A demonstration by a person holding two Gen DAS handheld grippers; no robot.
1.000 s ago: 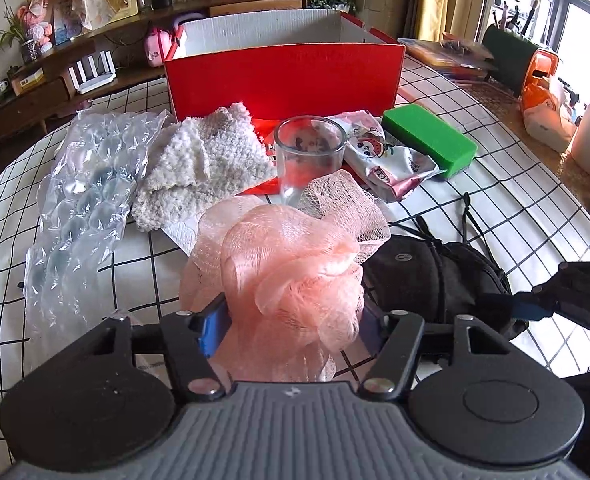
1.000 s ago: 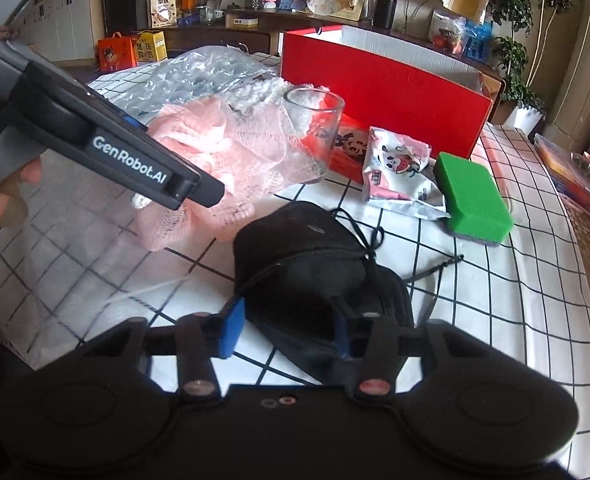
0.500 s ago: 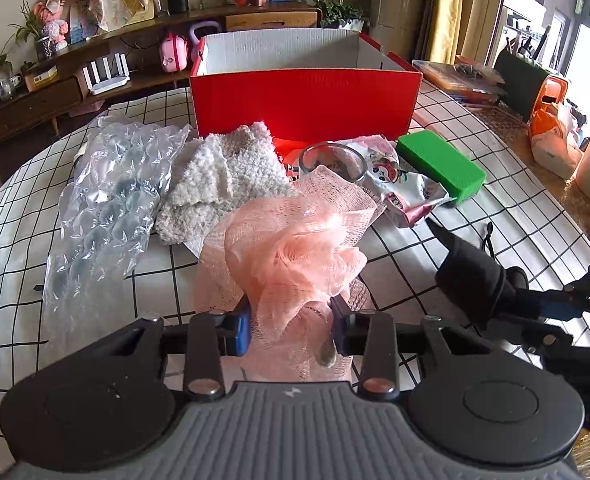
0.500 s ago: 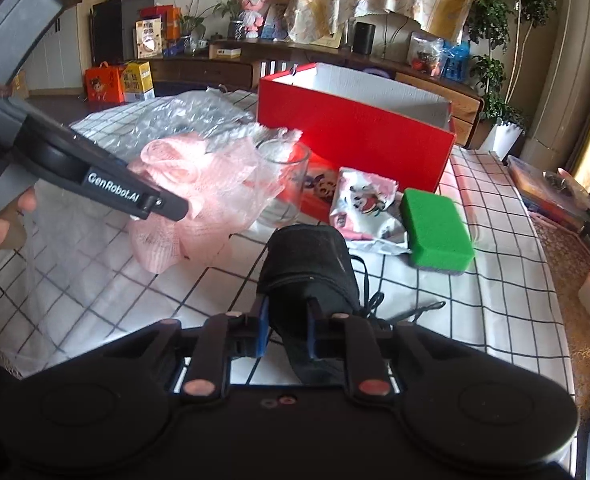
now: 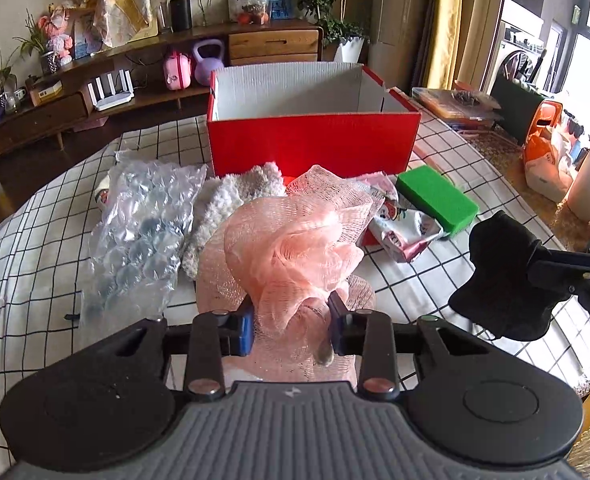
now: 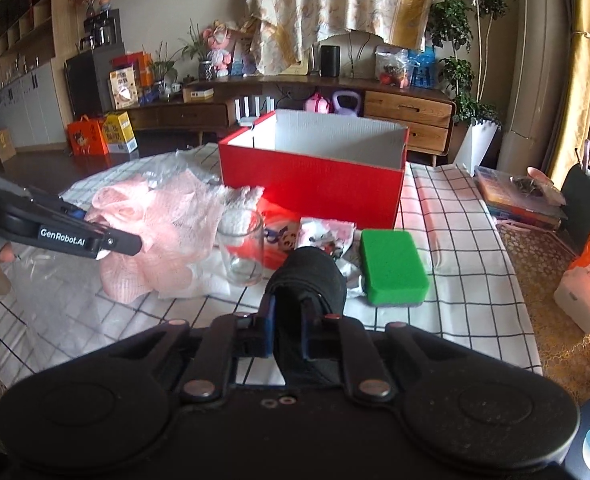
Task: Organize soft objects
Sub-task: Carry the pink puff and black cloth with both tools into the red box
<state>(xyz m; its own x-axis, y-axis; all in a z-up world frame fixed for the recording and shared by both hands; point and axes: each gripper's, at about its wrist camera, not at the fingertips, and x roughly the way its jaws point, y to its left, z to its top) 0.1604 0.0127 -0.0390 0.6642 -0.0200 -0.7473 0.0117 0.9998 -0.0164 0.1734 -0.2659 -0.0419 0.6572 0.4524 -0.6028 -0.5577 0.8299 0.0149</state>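
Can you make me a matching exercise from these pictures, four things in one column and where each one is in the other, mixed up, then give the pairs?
Things:
1. pink mesh pouf
2. black pouch
3. green sponge
4. red box

Places:
A. lying flat on the checked cloth, near the box's right end
B. standing open and empty at the back of the table
C. between the pads of the left claw
D. between the pads of the right claw

Pairs: 1-C, 2-D, 3-A, 4-B
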